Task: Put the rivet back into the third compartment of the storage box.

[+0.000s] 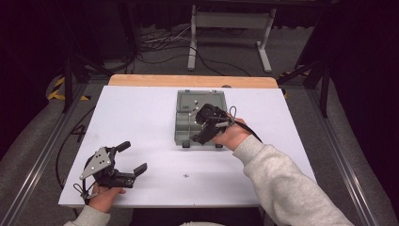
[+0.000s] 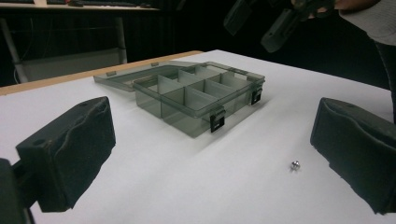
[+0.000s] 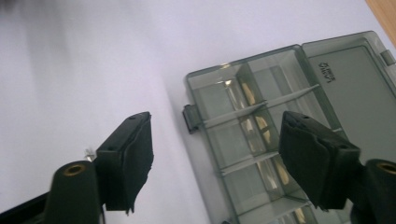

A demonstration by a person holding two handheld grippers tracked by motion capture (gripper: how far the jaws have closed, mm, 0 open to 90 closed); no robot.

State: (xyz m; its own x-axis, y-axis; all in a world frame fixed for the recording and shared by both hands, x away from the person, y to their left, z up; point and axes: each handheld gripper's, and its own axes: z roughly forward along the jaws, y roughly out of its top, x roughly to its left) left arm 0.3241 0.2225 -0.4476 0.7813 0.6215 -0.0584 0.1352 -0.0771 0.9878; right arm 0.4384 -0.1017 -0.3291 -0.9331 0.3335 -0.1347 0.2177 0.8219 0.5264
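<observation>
One compartment box (image 1: 201, 117) (lid open), one small screw (image 1: 186, 176), two grippers (image 1: 123, 161) (image 1: 201, 126), both agape, empty.

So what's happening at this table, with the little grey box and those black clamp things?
A person holds a two-jaw gripper in each hand. The right gripper hangs over the open compartment box, jaws apart with nothing between them. The left gripper sits low near the table's front edge, jaws wide open and empty. A small metal ball lies loose on the white table between the left gripper and the box. The box's lid lies flat behind it.
</observation>
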